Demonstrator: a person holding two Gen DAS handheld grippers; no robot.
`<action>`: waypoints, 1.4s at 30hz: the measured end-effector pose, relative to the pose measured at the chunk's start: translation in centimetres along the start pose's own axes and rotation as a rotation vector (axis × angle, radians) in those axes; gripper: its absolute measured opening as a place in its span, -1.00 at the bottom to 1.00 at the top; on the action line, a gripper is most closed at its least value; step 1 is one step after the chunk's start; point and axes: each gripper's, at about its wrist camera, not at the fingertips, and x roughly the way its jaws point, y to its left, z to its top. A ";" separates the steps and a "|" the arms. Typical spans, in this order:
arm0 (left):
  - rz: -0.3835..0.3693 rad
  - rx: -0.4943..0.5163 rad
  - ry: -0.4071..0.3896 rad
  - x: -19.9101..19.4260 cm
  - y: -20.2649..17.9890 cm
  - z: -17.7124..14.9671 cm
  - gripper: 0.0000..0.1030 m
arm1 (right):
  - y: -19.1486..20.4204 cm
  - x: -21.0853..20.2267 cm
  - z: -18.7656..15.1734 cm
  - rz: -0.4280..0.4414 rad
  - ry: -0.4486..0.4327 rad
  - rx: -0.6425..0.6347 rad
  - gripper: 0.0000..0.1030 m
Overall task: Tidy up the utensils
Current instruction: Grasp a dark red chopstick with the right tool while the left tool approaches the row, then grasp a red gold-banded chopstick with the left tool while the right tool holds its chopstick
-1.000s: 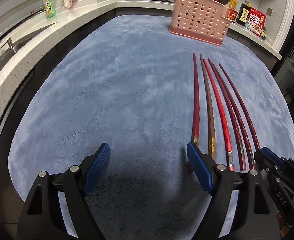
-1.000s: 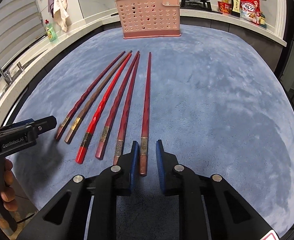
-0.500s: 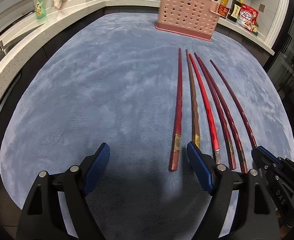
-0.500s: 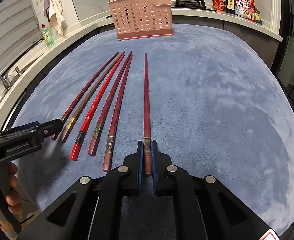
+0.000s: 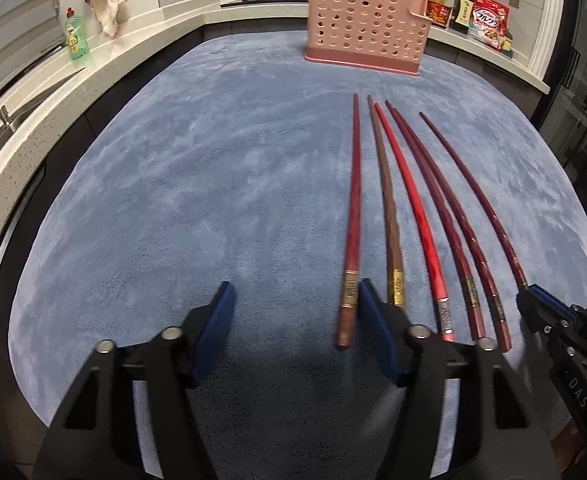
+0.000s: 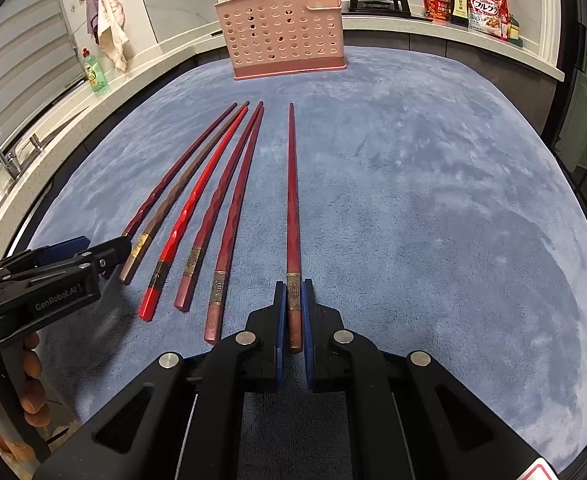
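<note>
Right gripper [image 6: 292, 320] fingers (angled downward) clamp the chopstick [image 6: 292, 200].

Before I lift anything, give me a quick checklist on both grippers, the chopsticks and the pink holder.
1. Right gripper shut on the rightmost chopstick: ok.
2. Leftmost chopstick between the left gripper's fingers: ok; it lies beside the right finger.
3. Left gripper clamped: not ok; jaws are closing, with a wide gap on the other side.
4. Four middle chopsticks clear of both grips: ok.
5. Pink holder upright on the blue mat: ok.
6. Free slot in the holder: cannot tell.
</note>
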 end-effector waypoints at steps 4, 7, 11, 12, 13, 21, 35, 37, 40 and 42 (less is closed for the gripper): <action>-0.013 -0.003 0.000 -0.1 0.0 0.0 -0.26 | 0.1 0.0 0.0 -0.002 -0.002 -0.008 -0.86; -0.049 -0.002 0.006 -0.2 0.0 0.0 -0.56 | 0.2 0.0 -0.1 -0.004 -0.002 -0.012 -0.86; -0.082 -0.012 0.018 -0.2 0.2 0.1 -0.74 | 0.2 -0.1 0.0 0.000 -0.002 -0.013 -0.86; -0.086 -0.017 0.023 -0.2 0.2 0.1 -0.76 | 0.1 -0.2 0.0 0.005 -0.002 -0.006 -0.86; -0.099 -0.028 0.031 -0.3 0.5 0.2 -0.76 | 0.1 -0.2 0.1 0.008 -0.001 -0.003 -0.86; -0.149 -0.060 0.030 -2.0 1.2 1.2 -0.79 | 0.0 -2.1 0.9 0.018 -0.043 0.006 -0.86; -0.201 -0.083 -0.084 -6.9 2.1 5.1 -0.86 | -1.7 -9.0 6.4 0.039 -0.248 0.065 -0.86; -0.206 -0.083 -0.058 -6.0 2.1 4.7 -0.76 | -1.9 -9.2 6.6 0.037 -0.257 0.068 -0.86; -0.195 -0.085 -0.015 -4.2 2.1 3.4 -0.32 | -2.0 -8.9 6.3 0.039 -0.247 0.075 -0.86; -0.189 -0.074 0.002 -3.1 2.0 2.5 -0.26 | -2.0 -8.7 6.0 0.044 -0.236 0.081 -0.86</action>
